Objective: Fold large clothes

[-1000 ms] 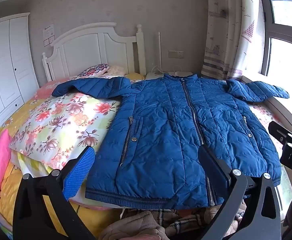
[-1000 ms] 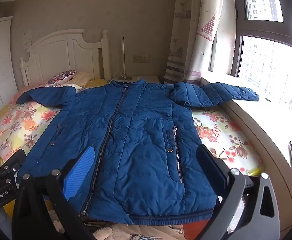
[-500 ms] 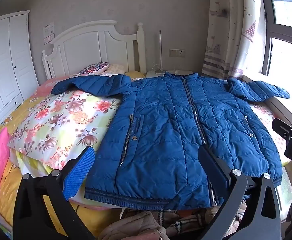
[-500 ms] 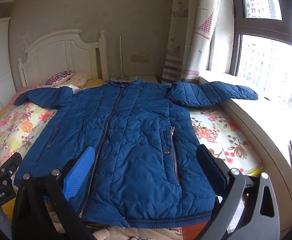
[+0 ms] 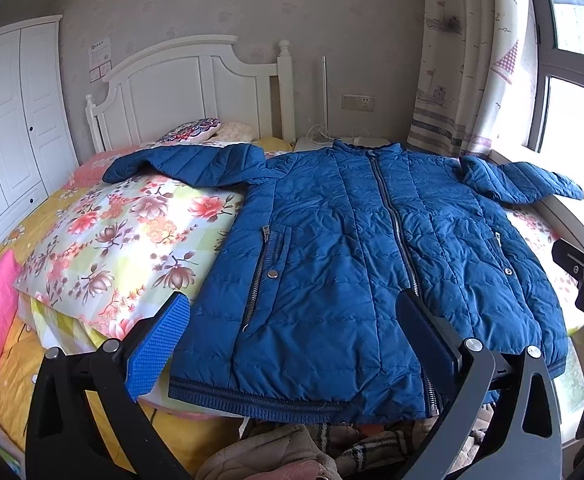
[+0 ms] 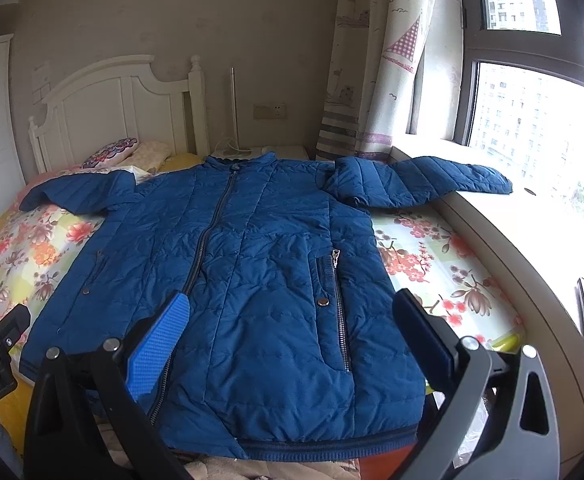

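Blue quilted jacket (image 5: 356,264), zipped, lies flat and face up on the bed (image 5: 131,232), sleeves spread. Left claw (image 5: 292,340) and right claw (image 6: 287,336) hover above the hem, jaws apart, holding nothing. Left claw body reads "GenRobot.AI" in the right view; right claw's lettering is cut off.

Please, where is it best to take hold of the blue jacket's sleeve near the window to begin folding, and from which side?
Probably at the cuff end of the window-side sleeve. It lies flat, stretched outward onto the sill, free of the jacket body. Bring the open right hand-held gripper from the window side and pinch that loose end.
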{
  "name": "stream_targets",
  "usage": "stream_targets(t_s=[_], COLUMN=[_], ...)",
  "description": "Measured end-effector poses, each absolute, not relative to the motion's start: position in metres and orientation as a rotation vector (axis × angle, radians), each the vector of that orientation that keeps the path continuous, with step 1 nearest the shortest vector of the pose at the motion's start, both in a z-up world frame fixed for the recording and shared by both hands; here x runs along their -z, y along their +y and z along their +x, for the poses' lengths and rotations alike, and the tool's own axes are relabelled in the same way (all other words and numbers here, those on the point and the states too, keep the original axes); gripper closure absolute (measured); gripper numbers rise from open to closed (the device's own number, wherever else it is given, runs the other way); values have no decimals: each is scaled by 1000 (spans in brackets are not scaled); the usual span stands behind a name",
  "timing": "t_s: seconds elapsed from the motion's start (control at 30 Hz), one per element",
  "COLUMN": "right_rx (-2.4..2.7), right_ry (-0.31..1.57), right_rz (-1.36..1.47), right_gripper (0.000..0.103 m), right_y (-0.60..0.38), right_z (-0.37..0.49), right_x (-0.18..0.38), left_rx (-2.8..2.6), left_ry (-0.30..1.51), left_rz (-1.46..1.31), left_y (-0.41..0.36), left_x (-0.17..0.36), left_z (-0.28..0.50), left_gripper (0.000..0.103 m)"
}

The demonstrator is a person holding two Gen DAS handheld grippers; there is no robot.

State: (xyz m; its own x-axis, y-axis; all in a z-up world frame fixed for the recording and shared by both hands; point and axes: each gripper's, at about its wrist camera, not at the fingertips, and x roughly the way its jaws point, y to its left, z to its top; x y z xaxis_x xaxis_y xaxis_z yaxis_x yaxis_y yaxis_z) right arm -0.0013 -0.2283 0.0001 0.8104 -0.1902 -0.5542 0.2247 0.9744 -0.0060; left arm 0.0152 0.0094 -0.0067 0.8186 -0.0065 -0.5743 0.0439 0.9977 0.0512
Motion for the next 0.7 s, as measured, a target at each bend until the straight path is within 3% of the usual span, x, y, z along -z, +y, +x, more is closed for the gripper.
stream_targets(t_s=[0.7], right_rx=[207], right_ry=[590], right_rz=[38], right_gripper=[2], right_y=[-221], right_z=[-1], right_x=[0], left_rx=[8], left_ry=[627], left_rz=[57], left_y=[16], left_x=[12], left_z=[17], left_gripper=[4])
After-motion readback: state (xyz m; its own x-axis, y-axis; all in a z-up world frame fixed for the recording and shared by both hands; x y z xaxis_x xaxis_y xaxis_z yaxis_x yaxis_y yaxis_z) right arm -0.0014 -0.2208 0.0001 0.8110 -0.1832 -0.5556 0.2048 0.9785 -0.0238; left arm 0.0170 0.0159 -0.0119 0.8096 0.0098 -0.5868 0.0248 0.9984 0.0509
